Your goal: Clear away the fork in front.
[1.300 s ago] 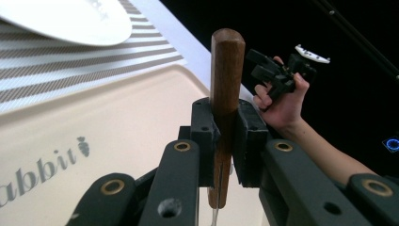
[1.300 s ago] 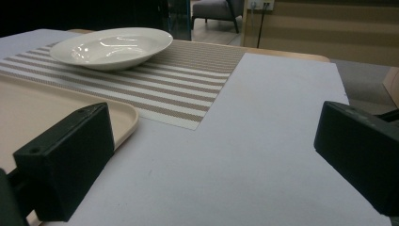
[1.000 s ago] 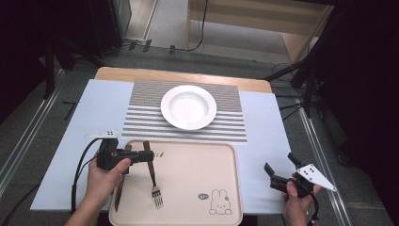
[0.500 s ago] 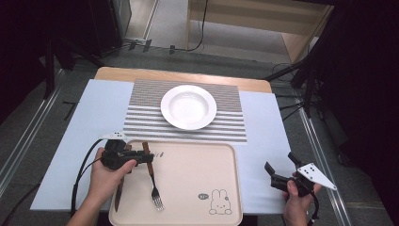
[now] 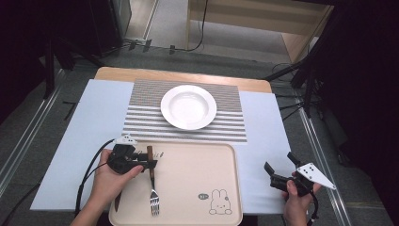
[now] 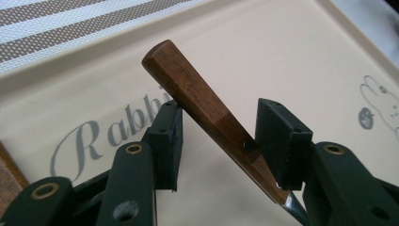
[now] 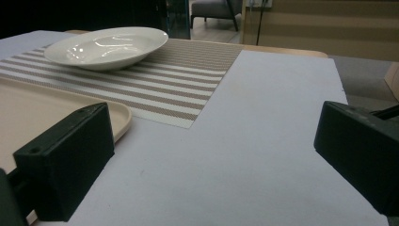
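Letting go: left hand-held gripper (image 5: 149,164) jaws have just been opening, fork (image 5: 152,186) handle loose between them, fork lying on the tray (image 5: 197,162). Right hand-held gripper (image 5: 278,173) idles wide open over the table (image 5: 263,127), empty.

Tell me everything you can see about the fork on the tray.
The fork has a dark brown wooden handle and a silver metal head. It lies flat on the beige tray, left of the middle, handle toward the striped placemat, tines toward the person. The left gripper straddles the tapered handle; its jaws have just been opening, with gaps showing on both sides in the left gripper view, so the pads look clear of the wood.
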`<action>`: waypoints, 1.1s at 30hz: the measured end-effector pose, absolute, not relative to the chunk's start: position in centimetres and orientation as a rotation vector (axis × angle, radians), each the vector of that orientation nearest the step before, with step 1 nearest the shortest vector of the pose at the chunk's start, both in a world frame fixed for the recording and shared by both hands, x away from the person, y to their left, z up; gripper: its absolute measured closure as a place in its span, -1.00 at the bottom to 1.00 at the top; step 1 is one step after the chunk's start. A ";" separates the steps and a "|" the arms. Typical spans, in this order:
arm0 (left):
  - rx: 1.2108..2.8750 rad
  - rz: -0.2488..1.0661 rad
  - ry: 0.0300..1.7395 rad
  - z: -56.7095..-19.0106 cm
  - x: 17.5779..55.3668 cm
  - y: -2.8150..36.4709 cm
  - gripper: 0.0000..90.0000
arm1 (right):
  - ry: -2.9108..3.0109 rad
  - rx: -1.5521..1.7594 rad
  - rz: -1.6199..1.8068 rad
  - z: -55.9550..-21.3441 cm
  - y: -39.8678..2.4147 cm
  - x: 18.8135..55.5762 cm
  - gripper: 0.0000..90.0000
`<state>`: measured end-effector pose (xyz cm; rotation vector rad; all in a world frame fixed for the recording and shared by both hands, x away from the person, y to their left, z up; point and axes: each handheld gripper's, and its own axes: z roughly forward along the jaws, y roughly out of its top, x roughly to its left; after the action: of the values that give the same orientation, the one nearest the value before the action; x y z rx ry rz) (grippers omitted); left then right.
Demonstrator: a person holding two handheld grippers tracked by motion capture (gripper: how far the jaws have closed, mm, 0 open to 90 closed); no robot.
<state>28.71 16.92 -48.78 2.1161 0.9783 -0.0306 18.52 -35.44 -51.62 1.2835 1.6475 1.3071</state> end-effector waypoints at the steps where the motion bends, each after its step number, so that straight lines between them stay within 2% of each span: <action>1: 2.118 -0.027 0.979 -48.8 28.7 16.9 0.14 | 1.646 1.284 1.306 -51.6 -35.4 18.5 -1.00; 14: 2.208 0.111 0.961 -49.2 28.4 16.3 0.00 | 1.650 1.288 1.304 -51.7 -35.4 18.6 -1.00; 19: 2.204 0.155 0.958 -49.0 28.2 16.2 -0.14 | 1.649 1.284 1.306 -51.7 -35.4 18.6 -1.00; 22: 2.221 0.233 0.961 -48.8 28.0 16.1 -0.19 | 1.649 1.285 1.307 -51.7 -35.4 18.6 -1.00; 24: 2.205 0.244 0.948 -48.5 27.6 16.1 -0.09 | 1.647 1.286 1.307 -51.7 -35.4 18.6 -1.00; 26: 2.169 0.256 0.943 -48.0 27.3 16.3 0.17 | 1.648 1.283 1.309 -51.7 -35.4 18.6 -1.00; 28: 2.137 0.210 0.934 -47.7 27.0 16.5 0.40 | 1.647 1.284 1.309 -51.7 -35.4 18.6 -1.00; 33: 2.161 0.188 0.875 -47.5 25.8 16.2 0.95 | 1.648 1.285 1.307 -51.7 -35.4 18.6 -1.00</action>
<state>25.75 16.18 -47.52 2.1609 0.8750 0.1878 18.55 -35.36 -51.66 1.2854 1.6476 1.3068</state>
